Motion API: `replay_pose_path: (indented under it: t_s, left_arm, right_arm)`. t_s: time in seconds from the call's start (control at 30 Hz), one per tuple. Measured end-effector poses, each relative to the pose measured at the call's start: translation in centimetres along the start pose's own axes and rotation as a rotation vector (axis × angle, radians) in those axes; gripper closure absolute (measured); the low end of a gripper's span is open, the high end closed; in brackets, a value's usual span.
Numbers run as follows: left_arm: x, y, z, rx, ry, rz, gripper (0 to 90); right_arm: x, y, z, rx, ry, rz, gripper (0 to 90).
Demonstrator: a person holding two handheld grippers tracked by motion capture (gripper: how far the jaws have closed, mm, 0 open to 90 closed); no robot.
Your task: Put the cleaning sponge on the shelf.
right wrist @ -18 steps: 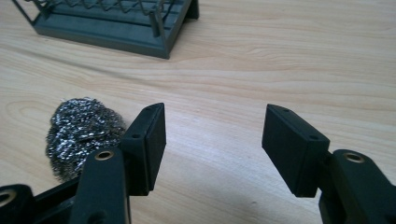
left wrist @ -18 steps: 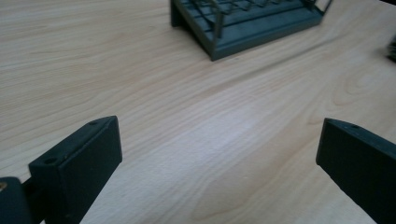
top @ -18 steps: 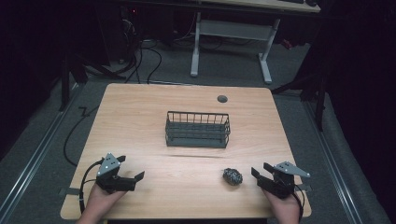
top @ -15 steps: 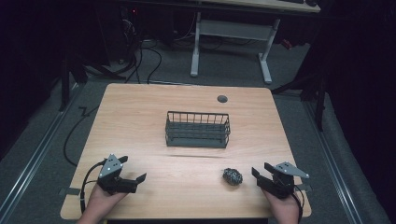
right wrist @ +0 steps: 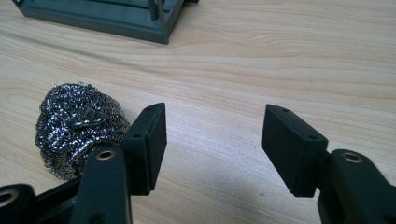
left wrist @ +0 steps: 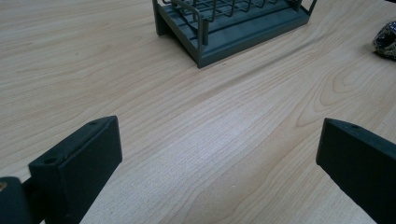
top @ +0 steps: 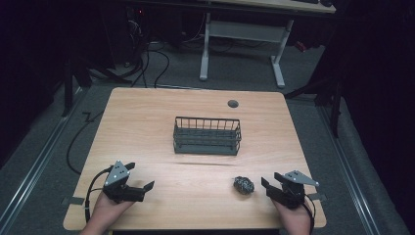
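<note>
A ball of steel wool (top: 243, 185) lies on the wooden table (top: 147, 127), front right of a dark wire basket (top: 207, 135) that stands mid-table. My right gripper (top: 270, 179) rests just right of the ball, open, nothing between its pads. In the right gripper view the steel wool (right wrist: 74, 123) sits to the left, outside the right gripper (right wrist: 212, 135), with the basket's corner (right wrist: 107, 14) beyond. My left gripper (top: 140, 176) rests at the front left, jaws wide open. The left gripper (left wrist: 215, 149) faces bare wood, with the basket (left wrist: 233, 23) ahead and the steel wool (left wrist: 386, 39) at far right.
A round cable hole (top: 233, 104) sits near the table's far edge. Beyond the table stand a white desk frame (top: 244, 34) and loose cables (top: 156, 58) on the dark floor. Each hand rests close to the table's front edge.
</note>
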State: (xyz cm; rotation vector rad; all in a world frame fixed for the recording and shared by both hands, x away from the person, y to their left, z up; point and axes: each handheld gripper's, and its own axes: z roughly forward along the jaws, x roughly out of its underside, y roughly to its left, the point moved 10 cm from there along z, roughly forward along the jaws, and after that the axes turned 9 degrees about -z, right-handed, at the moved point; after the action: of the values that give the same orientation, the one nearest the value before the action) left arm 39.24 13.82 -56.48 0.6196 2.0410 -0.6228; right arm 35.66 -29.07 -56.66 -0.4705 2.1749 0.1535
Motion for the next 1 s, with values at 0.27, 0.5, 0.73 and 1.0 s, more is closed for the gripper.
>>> replay_pose_path:
  t_s: [0.27, 0.5, 0.73, 1.0]
  left_arm:
    - [0.0, 0.1, -0.1, 0.002, -0.005, -0.004, 0.8]
    - [0.2, 0.2, -0.3, -0.009, -0.001, 0.001, 0.9]
    - [0.2, -0.4, -0.2, 0.013, 0.0, 0.012, 0.9]
    - [0.4, -0.5, 0.1, 0.018, 0.005, 0.006, 0.9]
  right_arm:
    - [-0.2, -0.5, -0.4, 0.051, -0.01, -0.001, 42.0]
    - [0.2, -0.5, -0.2, 0.051, 0.02, 0.012, 39.9]
    - [0.0, -0.6, 0.1, 0.028, 0.044, 0.042, 38.0]
    - [0.3, 0.0, 0.7, -0.011, 0.123, 0.005, 34.8]
